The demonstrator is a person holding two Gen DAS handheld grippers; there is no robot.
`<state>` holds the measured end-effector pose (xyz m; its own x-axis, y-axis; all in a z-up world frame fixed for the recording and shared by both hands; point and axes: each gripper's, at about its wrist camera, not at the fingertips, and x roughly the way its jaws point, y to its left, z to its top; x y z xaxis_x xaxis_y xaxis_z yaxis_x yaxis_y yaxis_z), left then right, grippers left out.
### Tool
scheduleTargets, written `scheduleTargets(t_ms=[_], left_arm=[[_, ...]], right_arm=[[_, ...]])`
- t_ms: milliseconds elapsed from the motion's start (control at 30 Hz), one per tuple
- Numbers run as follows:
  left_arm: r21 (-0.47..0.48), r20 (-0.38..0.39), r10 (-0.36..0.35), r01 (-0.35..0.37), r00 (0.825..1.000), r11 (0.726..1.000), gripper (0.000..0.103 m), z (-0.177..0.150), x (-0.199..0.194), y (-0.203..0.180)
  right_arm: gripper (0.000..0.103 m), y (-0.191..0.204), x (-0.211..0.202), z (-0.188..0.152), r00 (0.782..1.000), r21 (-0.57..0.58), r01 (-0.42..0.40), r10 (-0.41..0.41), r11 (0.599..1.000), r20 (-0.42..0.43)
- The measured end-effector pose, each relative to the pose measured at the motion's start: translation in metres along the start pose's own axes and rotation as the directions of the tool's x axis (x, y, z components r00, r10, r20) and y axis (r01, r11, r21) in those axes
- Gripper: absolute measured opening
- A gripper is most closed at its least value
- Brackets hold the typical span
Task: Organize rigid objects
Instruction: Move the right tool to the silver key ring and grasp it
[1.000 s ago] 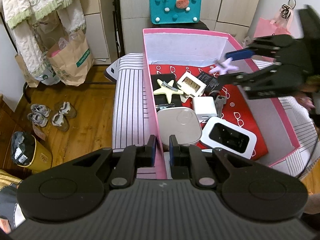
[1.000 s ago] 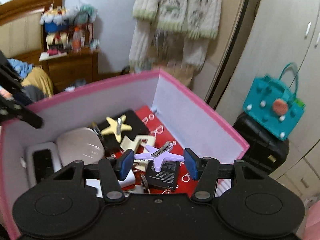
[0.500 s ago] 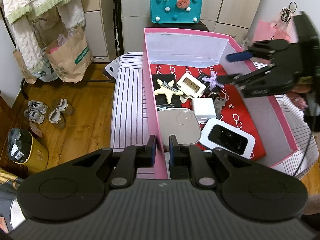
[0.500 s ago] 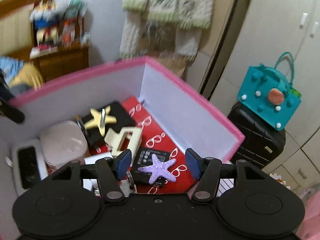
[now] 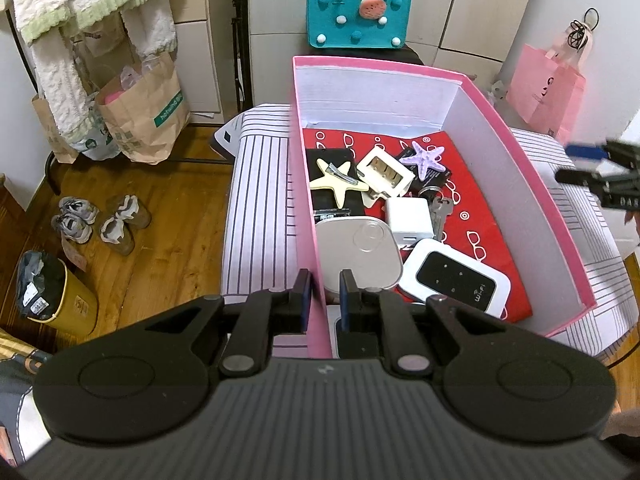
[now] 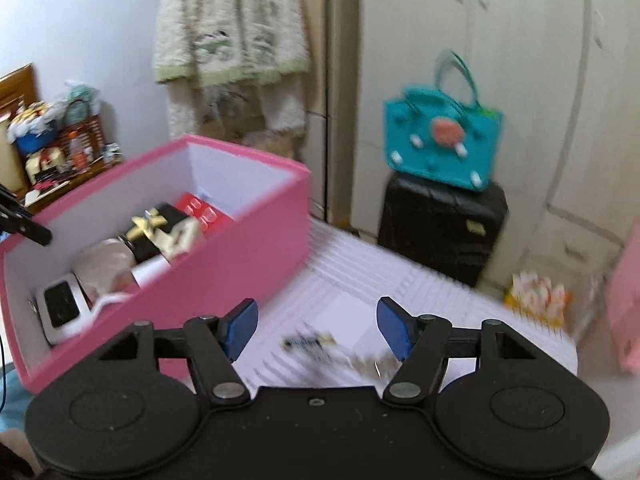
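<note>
A pink box (image 5: 536,184) stands on a striped cushion (image 5: 260,200). In it lie a purple starfish clip (image 5: 424,156), a yellow starfish clip (image 5: 338,186), a cream clip, a white charger (image 5: 409,218), keys, a silver case (image 5: 358,252) and a white Wi-Fi router (image 5: 456,278). My left gripper (image 5: 323,304) is shut on the box's near left wall. My right gripper (image 6: 318,330) is open and empty, outside the box over the cushion; it shows at the right edge of the left wrist view (image 5: 588,164). A small blurred object (image 6: 308,342) lies on the cushion between its fingers.
A teal felt bag (image 5: 358,12) sits on a black suitcase (image 6: 440,224) behind the box. A pink bag (image 5: 546,88) stands at the right. Paper bags (image 5: 144,112), small shoes (image 5: 100,218) and a yellow bin (image 5: 56,292) are on the wooden floor at the left.
My right gripper let go of the purple starfish clip inside the box, then pulled out and swung right over the cushion. The left gripper kept its hold on the box wall.
</note>
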<state>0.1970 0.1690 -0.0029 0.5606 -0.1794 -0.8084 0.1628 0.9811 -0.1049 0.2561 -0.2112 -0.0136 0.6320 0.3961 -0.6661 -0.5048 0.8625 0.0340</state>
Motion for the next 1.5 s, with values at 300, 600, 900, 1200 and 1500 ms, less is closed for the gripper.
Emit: scheduleTargets(t_ms=[300,600,900,1200,1500], left_arm=[[-0.014,0.0,0.015,-0.015,1.0,1.0,0.013,0.0,0.0,-0.002],[-0.017,0.0,0.024,-0.024,1.0,1.0,0.013,-0.001,-0.001,-0.003],[-0.009,-0.009,0.024,-0.024,1.0,1.0,0.013,0.001,-0.001,-0.003],[0.008,-0.01,0.02,-0.02,1.0,1.0,0.013,0.001,0.001,-0.002],[0.006,-0.007,0.015,-0.015,1.0,1.0,0.013,0.001,0.002,-0.003]], right_arm=[[0.068,-0.031,0.013,-0.051,0.997,0.148,0.003,0.009,0.989,-0.076],[0.06,-0.038,0.039,-0.058,0.998,0.153,0.038,-0.03,0.988,-0.06],[0.059,-0.051,0.067,-0.053,0.994,0.219,0.109,-0.104,0.97,-0.033],[0.029,-0.053,0.06,-0.05,0.991,0.276,0.119,-0.13,0.954,0.022],[0.029,-0.048,0.037,-0.045,0.992,0.308,0.068,-0.096,0.949,0.077]])
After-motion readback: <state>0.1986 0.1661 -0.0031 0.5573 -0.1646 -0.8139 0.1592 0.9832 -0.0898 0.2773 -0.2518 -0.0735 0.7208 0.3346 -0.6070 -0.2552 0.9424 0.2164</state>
